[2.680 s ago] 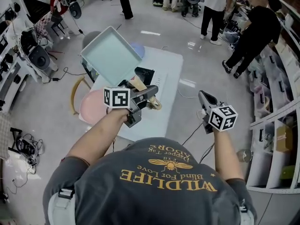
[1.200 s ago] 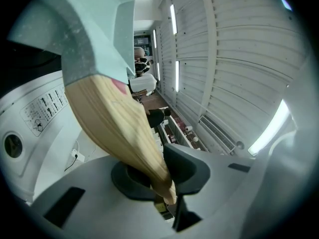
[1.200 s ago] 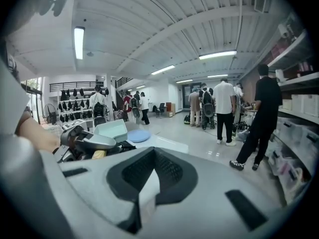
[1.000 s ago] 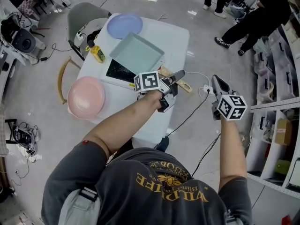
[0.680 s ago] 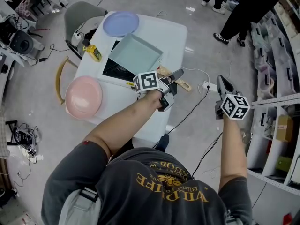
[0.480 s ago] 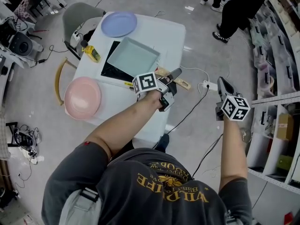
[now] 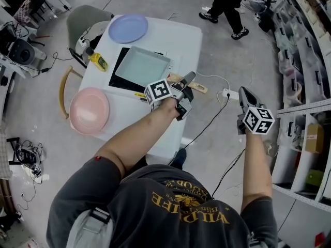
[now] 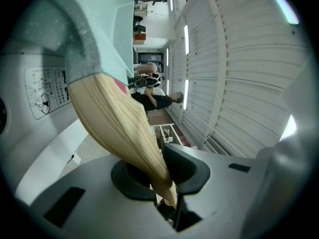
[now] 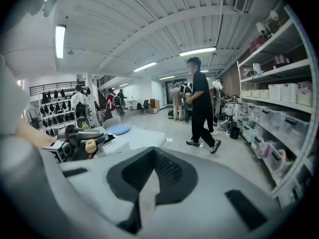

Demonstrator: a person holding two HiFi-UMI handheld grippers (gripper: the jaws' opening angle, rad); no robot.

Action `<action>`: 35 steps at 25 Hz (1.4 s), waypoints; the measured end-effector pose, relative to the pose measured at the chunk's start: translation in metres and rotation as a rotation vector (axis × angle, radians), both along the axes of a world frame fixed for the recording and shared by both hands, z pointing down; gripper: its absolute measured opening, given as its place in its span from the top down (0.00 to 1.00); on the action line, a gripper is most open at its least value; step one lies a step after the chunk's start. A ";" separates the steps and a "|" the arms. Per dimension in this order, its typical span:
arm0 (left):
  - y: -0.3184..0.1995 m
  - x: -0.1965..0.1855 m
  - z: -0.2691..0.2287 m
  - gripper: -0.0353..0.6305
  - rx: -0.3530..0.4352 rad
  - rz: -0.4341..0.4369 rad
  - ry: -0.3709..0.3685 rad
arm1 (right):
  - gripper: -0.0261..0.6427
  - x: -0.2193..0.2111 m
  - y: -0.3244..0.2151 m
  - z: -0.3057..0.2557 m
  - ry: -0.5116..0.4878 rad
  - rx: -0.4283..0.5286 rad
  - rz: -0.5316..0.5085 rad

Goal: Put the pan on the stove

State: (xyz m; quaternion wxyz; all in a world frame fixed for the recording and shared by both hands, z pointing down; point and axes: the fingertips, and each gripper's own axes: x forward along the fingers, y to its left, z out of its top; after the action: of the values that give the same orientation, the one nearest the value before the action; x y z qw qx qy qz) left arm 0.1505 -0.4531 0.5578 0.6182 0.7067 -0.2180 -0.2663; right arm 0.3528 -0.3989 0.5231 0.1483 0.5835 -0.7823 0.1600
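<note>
Pan (image 7: 142, 66), pale green and square, sits over the black stove (image 7: 115, 75) mid table (image 7: 170, 40). It covers most of the stove. Can't tell if the bottom is resting flat or just above it. Its wooden handle (image 7: 200, 89) sticks out toward 4 o'clock, past the table edge.

Left gripper (image 7: 189, 78) has the handle. In the left gripper view the jaws are nearly closed, pads clamped on the wood close to its end. Right gripper (image 7: 243, 93) is at 4 o'clock from the pan, off the table and over the floor, jaws together with nothing in them.

Progress, as a judgement: the pan is at the stove, so most of the job is done. Left to do: settle it flat if it isn't, let go of the handle, back off.

Around the pan: yellow gadget (image 7: 98, 62) at 9 o'clock, pink plate (image 7: 89, 110) at 8, blue plate (image 7: 128, 28) at 11.

Writing: the shirt (image 7: 181, 211) reads "WILDLIFE" and "Blind For Love", upside down in the head view. A sticker (image 8: 46, 91) with a diagram shows in the left gripper view, print too small to read.
</note>
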 end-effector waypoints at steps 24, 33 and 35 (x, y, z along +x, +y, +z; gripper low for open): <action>-0.034 -0.005 0.024 0.78 0.002 -0.097 -0.096 | 0.96 0.012 0.012 0.017 -0.013 -0.039 0.016; -0.018 0.007 0.041 0.50 -0.027 -0.010 -0.111 | 0.96 0.010 0.017 0.022 -0.020 -0.050 0.013; -0.017 0.007 0.040 0.51 -0.028 -0.012 -0.106 | 0.96 0.009 0.017 0.021 -0.022 -0.050 0.012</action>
State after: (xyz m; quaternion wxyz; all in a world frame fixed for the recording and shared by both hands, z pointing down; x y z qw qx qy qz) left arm 0.1575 -0.4702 0.5978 0.6138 0.7099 -0.2584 -0.2293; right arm 0.3614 -0.3820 0.5441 0.1533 0.5824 -0.7762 0.1867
